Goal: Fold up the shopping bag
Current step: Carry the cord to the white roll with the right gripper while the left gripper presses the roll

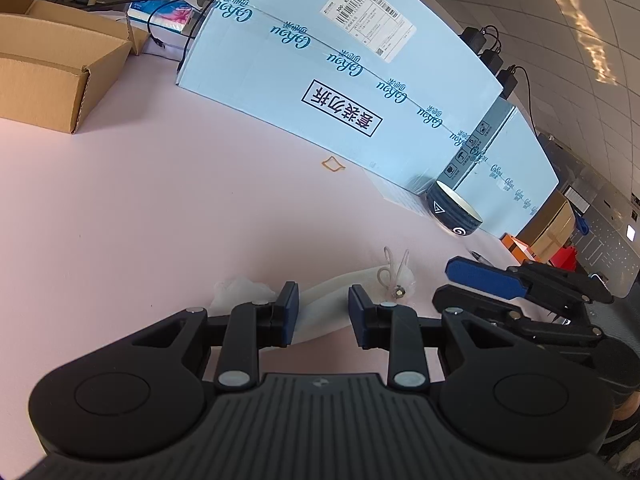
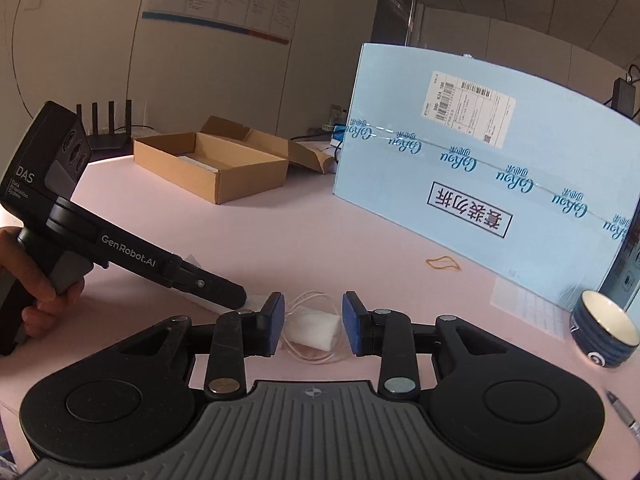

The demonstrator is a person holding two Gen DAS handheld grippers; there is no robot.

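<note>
Your left gripper (image 1: 323, 312) clamps the shopping bag (image 2: 314, 330), folded small on the pink table (image 1: 160, 208). Your right gripper (image 2: 313, 322) straddles its other end, pads clear.

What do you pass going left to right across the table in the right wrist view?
Left gripper → open cardboard box → folded shopping bag → rubber band → blue carton → striped bowl.

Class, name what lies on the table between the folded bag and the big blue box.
Only a rubber band on bare pink table, seen in the right wrist view.
</note>
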